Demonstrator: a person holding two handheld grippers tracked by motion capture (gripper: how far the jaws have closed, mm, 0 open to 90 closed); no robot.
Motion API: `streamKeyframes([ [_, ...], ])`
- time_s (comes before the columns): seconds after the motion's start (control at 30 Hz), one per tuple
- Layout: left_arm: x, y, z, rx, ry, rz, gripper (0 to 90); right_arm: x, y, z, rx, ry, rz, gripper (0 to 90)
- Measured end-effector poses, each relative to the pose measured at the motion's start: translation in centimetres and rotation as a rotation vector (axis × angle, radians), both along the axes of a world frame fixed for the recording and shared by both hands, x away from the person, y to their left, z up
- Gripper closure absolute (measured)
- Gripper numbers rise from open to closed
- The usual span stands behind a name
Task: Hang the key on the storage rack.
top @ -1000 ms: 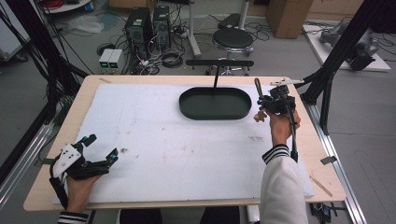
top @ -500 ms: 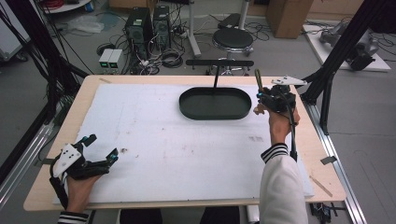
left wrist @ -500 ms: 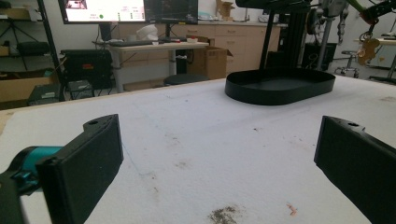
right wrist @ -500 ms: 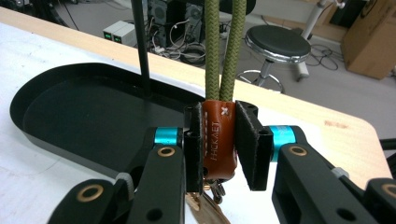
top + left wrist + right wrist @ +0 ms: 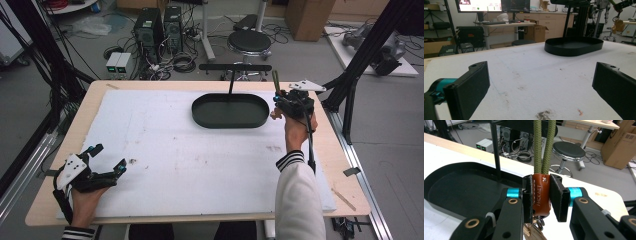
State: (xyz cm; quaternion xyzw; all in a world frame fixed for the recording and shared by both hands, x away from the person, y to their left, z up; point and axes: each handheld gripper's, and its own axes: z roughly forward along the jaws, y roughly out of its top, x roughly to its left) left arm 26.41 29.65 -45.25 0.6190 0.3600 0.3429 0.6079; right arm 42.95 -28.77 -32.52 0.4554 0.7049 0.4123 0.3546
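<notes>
Gripping the leather keychain tab (image 5: 541, 195) in my right tongs (image 5: 541, 197), I should keep its cord (image 5: 544, 145) vertical beside the black tray (image 5: 230, 111). My left tongs (image 5: 539, 85) rest wide on the surface (image 5: 200, 165).

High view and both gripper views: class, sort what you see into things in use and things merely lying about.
In use:
right gripper, shut on the brown leather key fob with green cord
black oval tray, beside it

Lying about:
left gripper, open, holding nothing
stool
computer towers
cardboard box

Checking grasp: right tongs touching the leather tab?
Touching. The right gripper view shows both pads pressed against the leather tab, no gap.
</notes>
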Motion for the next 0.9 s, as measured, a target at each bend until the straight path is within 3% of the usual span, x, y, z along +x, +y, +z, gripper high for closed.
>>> streamKeyframes([
  [0.4, 0.0, 0.0, 0.0, -0.001, 0.004, -0.001, 1.7, 1.8, 1.7, 0.3, -0.005, -0.014, 0.002, 73.6],
  [0.9, 0.0, 0.0, 0.0, -0.002, 0.003, 0.000, 1.7, 2.8, 2.4, -0.9, -0.028, 0.019, -0.044, 73.5],
])
